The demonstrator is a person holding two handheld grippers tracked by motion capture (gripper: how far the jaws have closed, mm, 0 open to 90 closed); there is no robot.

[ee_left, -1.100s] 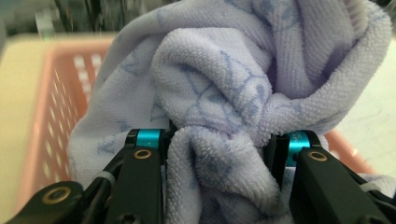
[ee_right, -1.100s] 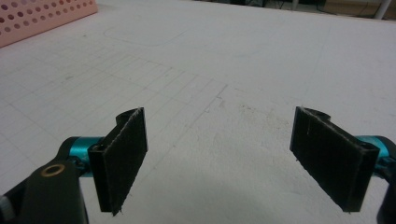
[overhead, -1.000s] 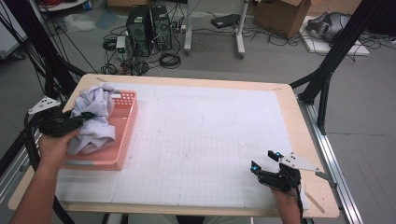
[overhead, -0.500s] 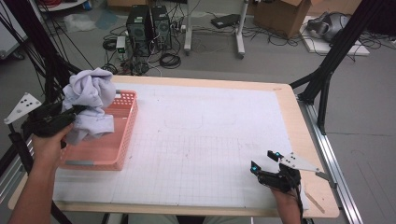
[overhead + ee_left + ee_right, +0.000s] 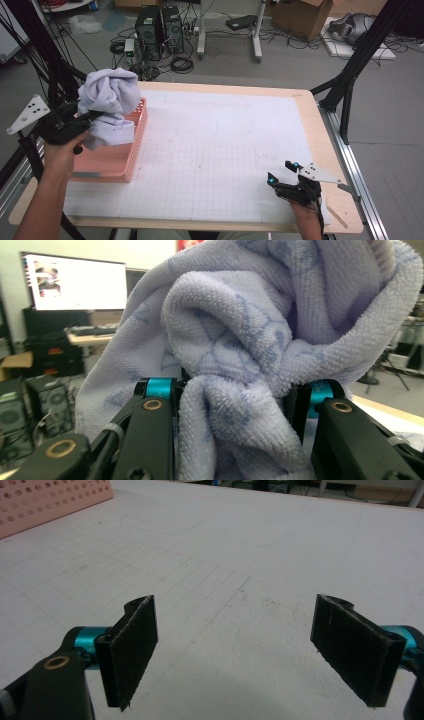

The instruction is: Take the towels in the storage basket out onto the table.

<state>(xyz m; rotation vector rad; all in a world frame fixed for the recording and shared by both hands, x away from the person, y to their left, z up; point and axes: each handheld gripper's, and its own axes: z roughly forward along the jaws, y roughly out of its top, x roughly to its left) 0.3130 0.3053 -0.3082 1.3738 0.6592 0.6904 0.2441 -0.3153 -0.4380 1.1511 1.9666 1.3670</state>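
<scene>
A bunched pale lavender towel (image 5: 107, 102) hangs above the pink basket (image 5: 131, 152) at the table's left side. My left gripper (image 5: 86, 118) is shut on it, held up over the basket's near-left part. In the left gripper view the towel (image 5: 260, 335) bulges between and above both black jaws and hides most of the scene. Near the table's front right, my right gripper (image 5: 281, 173) rests low over the white grid mat (image 5: 220, 150), open with nothing between its pads (image 5: 131, 647).
The pink basket's perforated wall (image 5: 45, 500) shows far left in the right gripper view. A black frame post (image 5: 350, 85) stands off the table's right edge. Computer towers (image 5: 160, 25) and cables lie on the floor behind the table.
My left gripper has lifted the towel out of the basket, up and slightly left. The right gripper has stayed in place.
</scene>
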